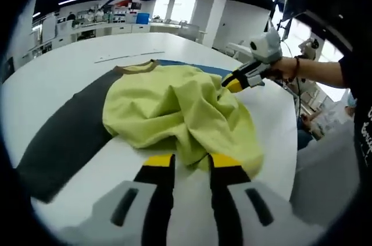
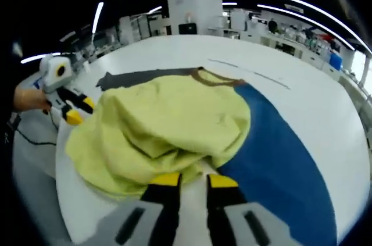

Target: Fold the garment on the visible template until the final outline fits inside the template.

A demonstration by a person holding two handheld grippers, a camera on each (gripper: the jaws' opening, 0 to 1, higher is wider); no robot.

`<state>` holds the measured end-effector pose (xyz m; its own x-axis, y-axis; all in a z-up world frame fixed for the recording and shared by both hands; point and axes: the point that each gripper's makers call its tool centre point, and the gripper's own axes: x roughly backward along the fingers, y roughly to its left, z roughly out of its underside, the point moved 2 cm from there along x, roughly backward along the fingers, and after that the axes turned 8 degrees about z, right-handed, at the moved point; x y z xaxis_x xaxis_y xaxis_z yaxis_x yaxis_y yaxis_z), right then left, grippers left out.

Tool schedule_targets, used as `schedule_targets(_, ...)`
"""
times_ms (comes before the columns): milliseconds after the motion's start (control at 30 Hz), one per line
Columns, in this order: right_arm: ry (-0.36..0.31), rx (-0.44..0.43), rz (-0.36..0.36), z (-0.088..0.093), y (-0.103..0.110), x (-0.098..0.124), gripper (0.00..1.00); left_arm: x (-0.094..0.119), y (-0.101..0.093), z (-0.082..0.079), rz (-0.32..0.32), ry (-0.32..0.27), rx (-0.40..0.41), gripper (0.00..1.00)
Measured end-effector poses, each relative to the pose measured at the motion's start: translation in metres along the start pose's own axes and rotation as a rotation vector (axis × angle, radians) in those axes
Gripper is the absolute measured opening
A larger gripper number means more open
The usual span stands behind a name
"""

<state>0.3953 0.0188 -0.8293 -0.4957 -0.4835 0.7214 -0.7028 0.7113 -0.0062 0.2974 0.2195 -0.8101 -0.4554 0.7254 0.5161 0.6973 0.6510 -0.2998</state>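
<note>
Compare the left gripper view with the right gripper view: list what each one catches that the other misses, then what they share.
Left gripper view alone: the dark grey panel of the template runs long beside the garment, and a person's forearm holds the right hand-held gripper at the far edge of the cloth.

Right gripper view alone: the blue panel of the template spreads wide, and the left hand-held gripper sits at the cloth's edge.

Both: the crumpled yellow-green garment with its brown collar on the white table, each view's own jaws closed on cloth.

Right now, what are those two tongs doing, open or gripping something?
Left tongs: shut on the yellow-green shirt.
Right tongs: shut on the same shirt's edge.
</note>
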Motion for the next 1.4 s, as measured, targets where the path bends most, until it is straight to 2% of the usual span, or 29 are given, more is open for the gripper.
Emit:
schedule_targets(133, -0.004, -0.009, -0.021, -0.001, -0.005, -0.006, 0.12, -0.002, -0.001, -0.002, 0.014, -0.017, 0.023, 0.13)
schedule_targets(267, -0.012, -0.013, -0.042, -0.004, -0.003, -0.008, 0.11, -0.004, 0.0, 0.0, 0.013, -0.002, 0.015, 0.08)
schedule_targets(433, -0.014, -0.006, -0.054, -0.005, -0.001, -0.012, 0.02, -0.003, 0.0, 0.003, 0.014, 0.002, -0.002, 0.0)
schedule_targets(567, -0.009, -0.029, -0.039, -0.004, 0.001, -0.011, 0.0, 0.0, -0.003, -0.002, 0.014, -0.03, -0.005, 0.0)
schedule_targets(667, 0.002, -0.042, -0.026, -0.001, 0.001, -0.005, 0.0, 0.005, -0.007, -0.007, 0.019, -0.065, 0.023, 0.0)
schedule_targets(867, 0.021, -0.032, 0.003, 0.006, 0.003, 0.015, 0.0, 0.023, -0.013, -0.02, 0.004, -0.103, 0.003, 0.0)
schedule_targets(1000, 0.024, -0.043, 0.021, 0.013, 0.001, 0.029, 0.0, 0.038, -0.008, -0.026, -0.029, -0.153, 0.053, 0.0)
schedule_targets(1200, 0.031, -0.081, 0.061, 0.028, 0.006, 0.052, 0.0, 0.055, -0.004, -0.021, -0.047, -0.163, 0.131, 0.0)
schedule_targets(1400, 0.034, -0.129, 0.091, 0.044, 0.005, 0.068, 0.0, 0.065, 0.005, -0.014, -0.079, -0.162, 0.156, 0.0)
